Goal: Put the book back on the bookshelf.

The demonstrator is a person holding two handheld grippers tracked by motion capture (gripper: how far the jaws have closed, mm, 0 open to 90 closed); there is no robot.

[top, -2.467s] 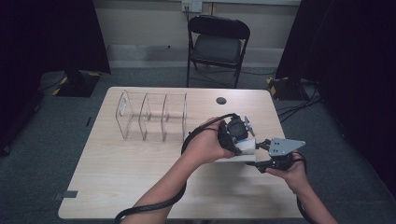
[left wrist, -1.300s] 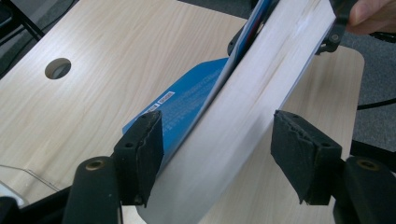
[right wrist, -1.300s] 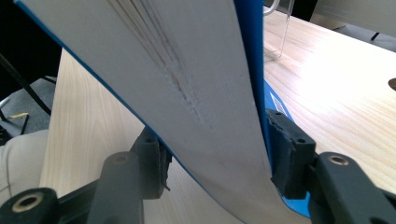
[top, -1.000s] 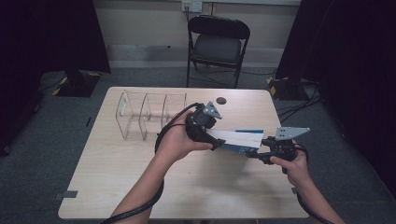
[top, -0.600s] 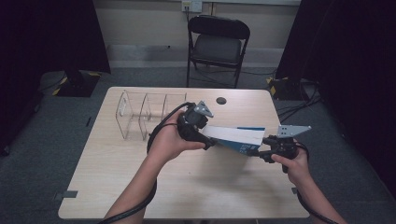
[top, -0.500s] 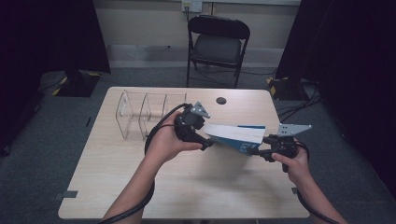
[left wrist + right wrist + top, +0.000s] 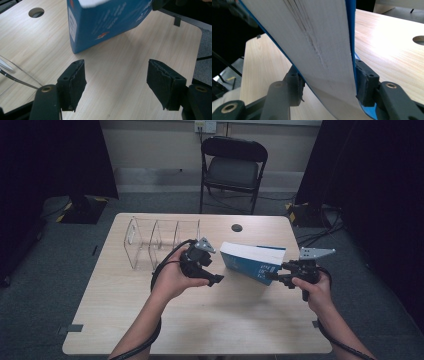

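Observation:
A thick blue book [image 7: 252, 260] with white page edges stands tilted on its lower edge at the table's right middle. My right gripper [image 7: 274, 275] is shut on its near right corner. In the right gripper view the page block [image 7: 312, 45] fills the gap of the right gripper [image 7: 327, 72], with a pad pressed on each cover. My left gripper [image 7: 212, 271] is open just left of the book, apart from it. In the left gripper view the left gripper [image 7: 116, 75] holds nothing, and the book's blue cover [image 7: 107, 22] lies ahead of it.
A clear acrylic rack [image 7: 160, 240] with several slots stands at the back left of the wooden table [image 7: 200, 320]. A round cable hole [image 7: 236, 227] is near the far edge. A black folding chair [image 7: 234, 170] stands behind the table.
My left gripper let go of the book's left end and drew back to the left, open. The book has risen from nearly flat to a steeper tilt, with the right gripper still shut on it.

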